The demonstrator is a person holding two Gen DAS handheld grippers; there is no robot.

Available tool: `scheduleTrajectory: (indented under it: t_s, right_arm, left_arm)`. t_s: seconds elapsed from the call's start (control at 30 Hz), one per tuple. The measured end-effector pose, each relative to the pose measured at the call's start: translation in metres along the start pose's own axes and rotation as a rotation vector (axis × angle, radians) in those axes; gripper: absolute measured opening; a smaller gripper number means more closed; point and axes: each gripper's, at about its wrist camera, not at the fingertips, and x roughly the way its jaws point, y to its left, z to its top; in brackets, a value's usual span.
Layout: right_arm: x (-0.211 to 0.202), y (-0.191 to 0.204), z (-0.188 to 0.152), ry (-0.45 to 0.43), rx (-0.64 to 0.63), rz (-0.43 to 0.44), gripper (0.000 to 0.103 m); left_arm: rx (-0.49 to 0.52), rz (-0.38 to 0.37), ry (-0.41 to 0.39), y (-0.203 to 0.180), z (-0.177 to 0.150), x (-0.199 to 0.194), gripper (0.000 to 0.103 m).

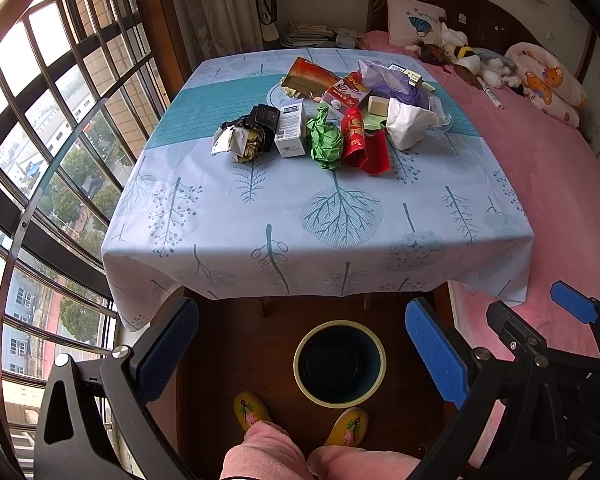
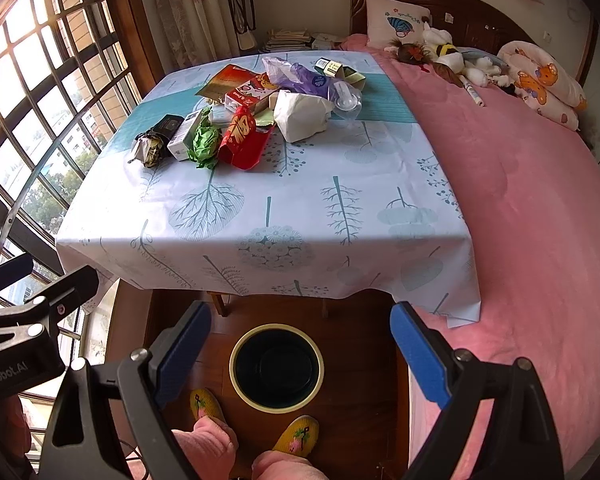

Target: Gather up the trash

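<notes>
Green crumpled paper [image 1: 325, 139] first — nearest of the trash heaped toward the table's [image 1: 260, 248] far edge, trash bin [image 1: 339, 363] empty on the floor below the near edge — so reach with left gripper [image 1: 302, 354] or right gripper [image 2: 300, 354], both wide and empty, then pinch mid-ball and lift clear of the red packet [image 1: 354, 136] alongside.

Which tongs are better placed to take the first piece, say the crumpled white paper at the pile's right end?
Probably right. Both tongs, left and right, are open and held back over the bin, nothing gripped. The white paper lies toward the bed side, nearer the right one.
</notes>
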Motion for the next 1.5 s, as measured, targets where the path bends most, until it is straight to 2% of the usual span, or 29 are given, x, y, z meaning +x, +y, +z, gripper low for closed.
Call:
scheduleTrajectory:
  t_s: [1.13, 1.5]
  right_arm:
    - [-0.002, -0.004, 0.006, -0.011, 0.0, 0.032, 0.092]
    - [-0.003, -0.007, 0.014, -0.021, 0.009, 0.059, 0.092]
  left_arm:
    - [-0.039, 0.01, -0.013, 0.005, 0.007, -0.015, 0.102]
    - [-0.049, 0.045, -0.04, 0.003, 0.011, -0.023, 0.102]
